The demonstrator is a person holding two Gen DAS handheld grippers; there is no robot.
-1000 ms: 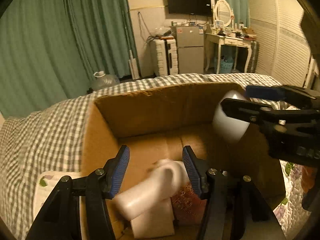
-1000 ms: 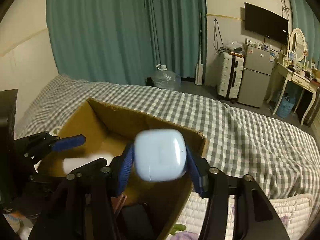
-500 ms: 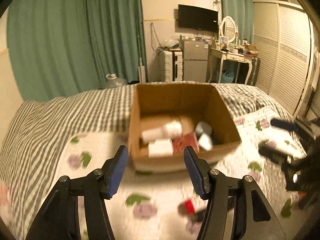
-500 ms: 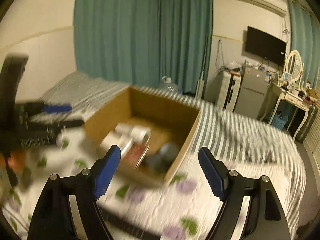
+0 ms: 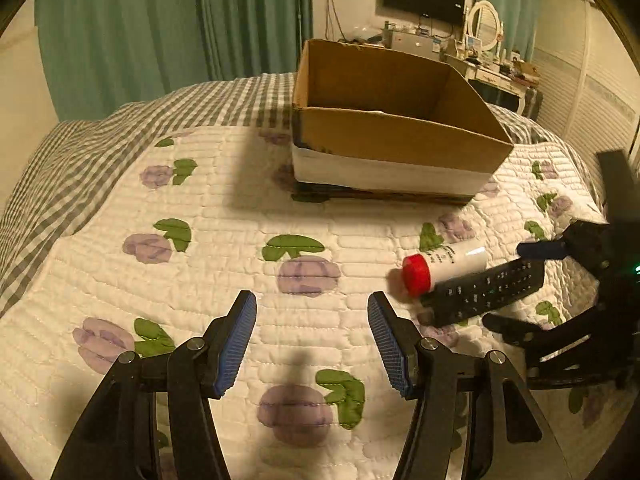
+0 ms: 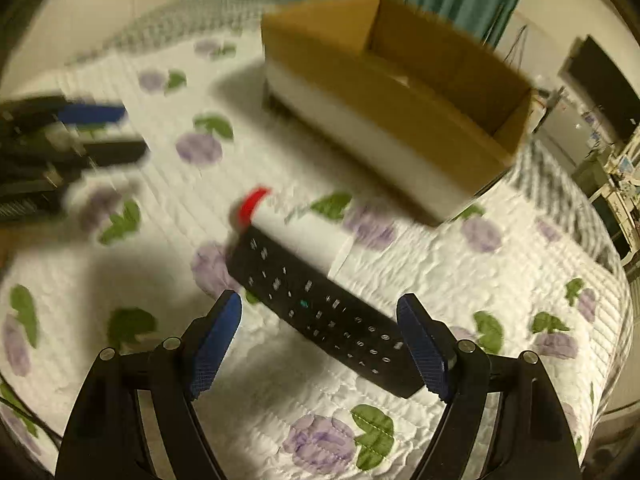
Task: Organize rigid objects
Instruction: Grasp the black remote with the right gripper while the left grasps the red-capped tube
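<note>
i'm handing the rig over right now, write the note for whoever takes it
Left claw: open, empty, above the floral quilt.
Right claw: open, empty, poised over the black remote control.
The remote lies on the quilt touching the white red-capped bottle, in front of the brown cardboard box.
Done: cannot tell; the box's contents are hidden from here.
Left: remote and bottle into the box.

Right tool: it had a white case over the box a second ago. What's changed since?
The right tool let the white case go into the cardboard box and pulled back; it now hangs open over the black remote, beside the red-capped bottle. The left tool also withdrew from the box and is open over the quilt, holding nothing. The box, remote and bottle stayed put.
</note>
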